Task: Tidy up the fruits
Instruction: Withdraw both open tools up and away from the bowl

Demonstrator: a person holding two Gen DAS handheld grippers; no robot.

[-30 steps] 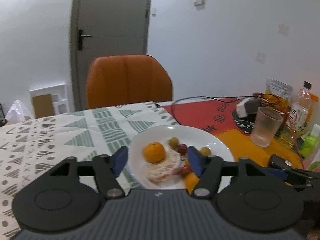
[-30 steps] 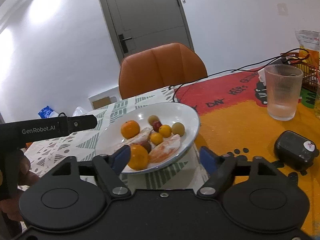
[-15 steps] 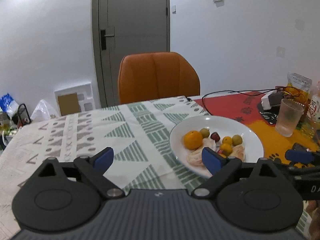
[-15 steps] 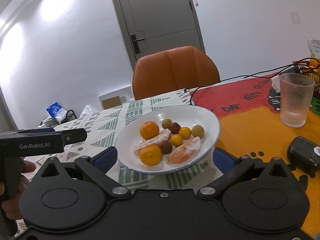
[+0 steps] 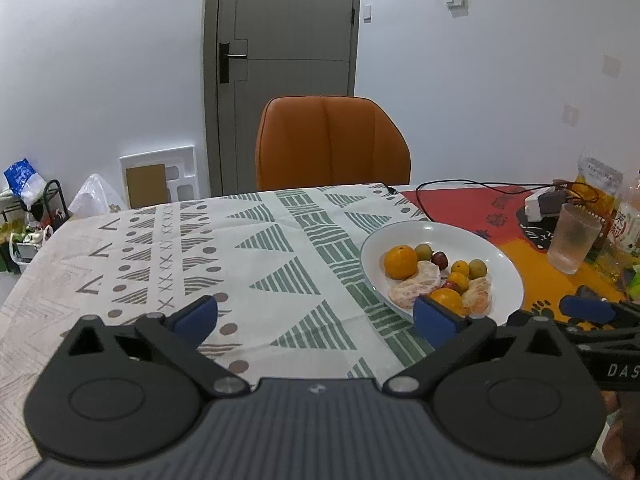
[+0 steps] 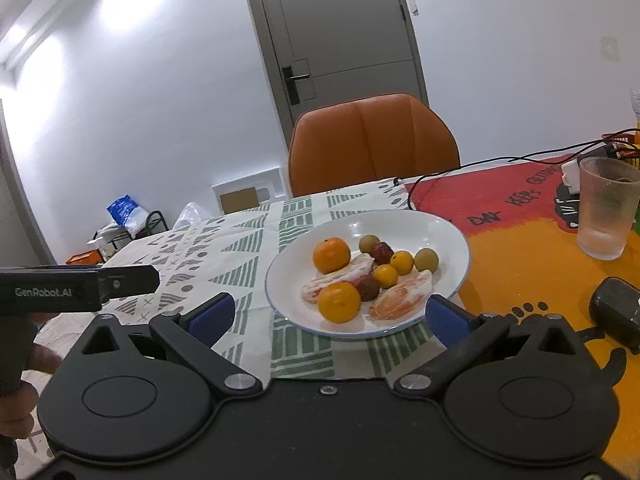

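A white plate (image 6: 420,228) on the patterned tablecloth holds two oranges (image 6: 331,255), peeled citrus segments (image 6: 402,298), small yellow fruits (image 6: 401,262), green ones (image 6: 426,259) and dark red ones (image 6: 382,252). My right gripper (image 6: 330,317) is open just short of the plate's near rim, with nothing between its fingers. My left gripper (image 5: 316,319) hovers over bare tablecloth to the left of the plate (image 5: 500,264); its jaws are opening and hold nothing. Its right fingertip overlaps the near orange (image 5: 446,298) in the left wrist view.
An orange chair (image 5: 332,144) stands behind the table. On the red and orange mat to the right are a frosted glass (image 6: 606,216), a black device (image 6: 616,310), cables (image 5: 460,184), a charger and bottles. A hand (image 6: 24,364) holds the left gripper's handle.
Both grippers have drawn back from the plate and their jaws have spread wide. The left one has also shifted left, so the plate now lies at the right of its view.
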